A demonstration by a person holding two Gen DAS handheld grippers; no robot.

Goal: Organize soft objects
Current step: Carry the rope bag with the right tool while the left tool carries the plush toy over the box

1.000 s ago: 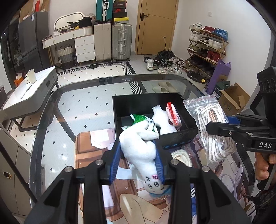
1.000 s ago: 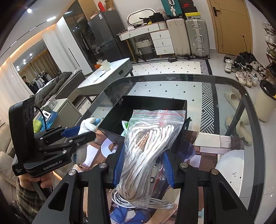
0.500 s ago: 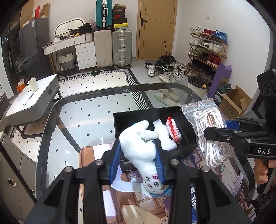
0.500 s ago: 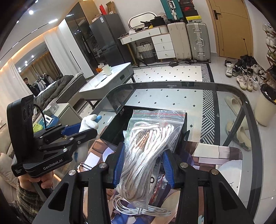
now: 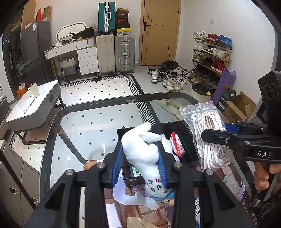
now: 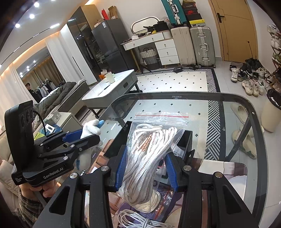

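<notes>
Glass counter (image 5: 73,140) and black bin (image 5: 188,133) sit lower in both views than a second ago — both grippers have risen. Left gripper (image 5: 140,163) jaws clamp the white plush toy (image 5: 142,150) above the bin's near wall; right gripper (image 6: 146,168) jaws pinch the bagged rope (image 6: 151,150) beside it.

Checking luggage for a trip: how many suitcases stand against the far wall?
3: a teal suitcase on top, a beige suitcase below it, and a silver suitcase beside the beige one. Others may be hidden behind.
</notes>
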